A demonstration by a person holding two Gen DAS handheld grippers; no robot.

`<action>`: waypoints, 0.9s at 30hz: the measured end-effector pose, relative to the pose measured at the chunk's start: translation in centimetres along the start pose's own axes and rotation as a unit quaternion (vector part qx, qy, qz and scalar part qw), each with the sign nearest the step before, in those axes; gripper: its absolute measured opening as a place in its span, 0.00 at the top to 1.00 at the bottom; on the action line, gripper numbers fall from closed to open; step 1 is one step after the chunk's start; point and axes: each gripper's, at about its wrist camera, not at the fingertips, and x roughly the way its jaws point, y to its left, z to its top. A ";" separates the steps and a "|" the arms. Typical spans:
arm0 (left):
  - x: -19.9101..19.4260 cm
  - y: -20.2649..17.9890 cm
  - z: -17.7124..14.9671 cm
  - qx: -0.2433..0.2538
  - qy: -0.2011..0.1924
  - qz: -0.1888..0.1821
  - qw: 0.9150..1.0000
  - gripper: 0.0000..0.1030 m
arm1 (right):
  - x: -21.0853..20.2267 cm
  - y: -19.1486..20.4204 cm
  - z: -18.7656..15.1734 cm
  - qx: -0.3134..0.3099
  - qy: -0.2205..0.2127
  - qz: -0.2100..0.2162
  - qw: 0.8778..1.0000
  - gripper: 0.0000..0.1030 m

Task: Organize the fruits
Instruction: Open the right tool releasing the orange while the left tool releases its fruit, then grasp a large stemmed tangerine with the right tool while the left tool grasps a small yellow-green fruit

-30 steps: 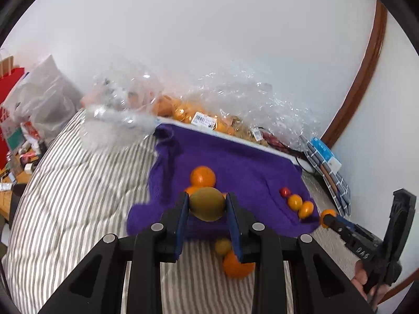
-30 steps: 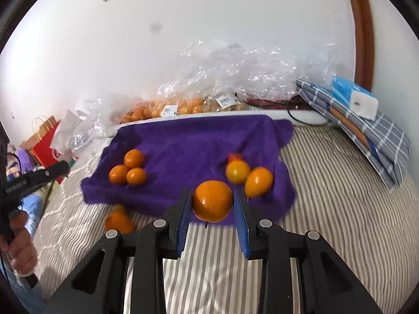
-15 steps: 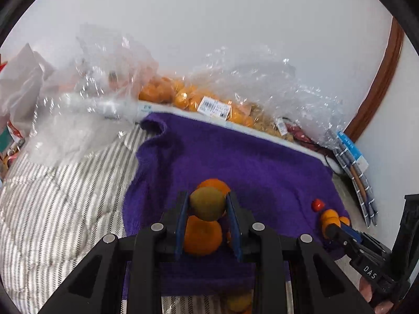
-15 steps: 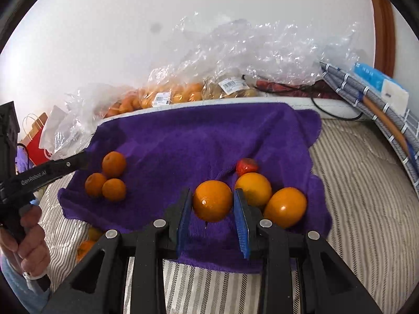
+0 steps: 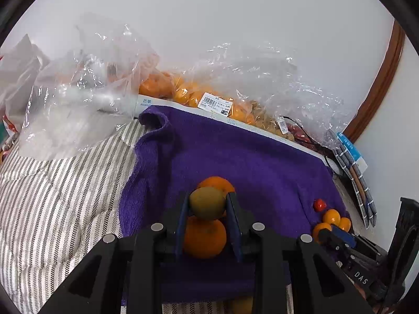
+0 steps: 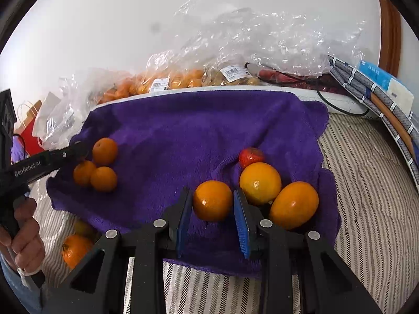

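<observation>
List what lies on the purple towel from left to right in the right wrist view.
Cluster of three small oranges → orange held in the right tool → small red fruit → round yellow-orange fruit → oval orange fruit, all on the purple towel.

This was a bedroom in somebody's home. A quilted striped bedspread (image 6: 366, 183) covered the bed, and a purple towel (image 6: 196, 130) lay spread over it. Along the plain white wall (image 5: 209, 26) sat crumpled clear plastic bags (image 5: 86, 91) and shop-labelled bags of oranges (image 5: 199, 94), groceries not yet unpacked. A folded plaid cloth (image 6: 371, 89) rested near a curved wooden door frame (image 5: 379, 83), and a red paper shopping bag (image 6: 28, 136) stood beside the bed.
</observation>
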 end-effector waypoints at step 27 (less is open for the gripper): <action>-6.1 2.3 -0.7 0.025 0.025 0.040 0.999 0.57 | -6.7 10.5 -5.7 -0.069 0.006 0.060 0.996 0.45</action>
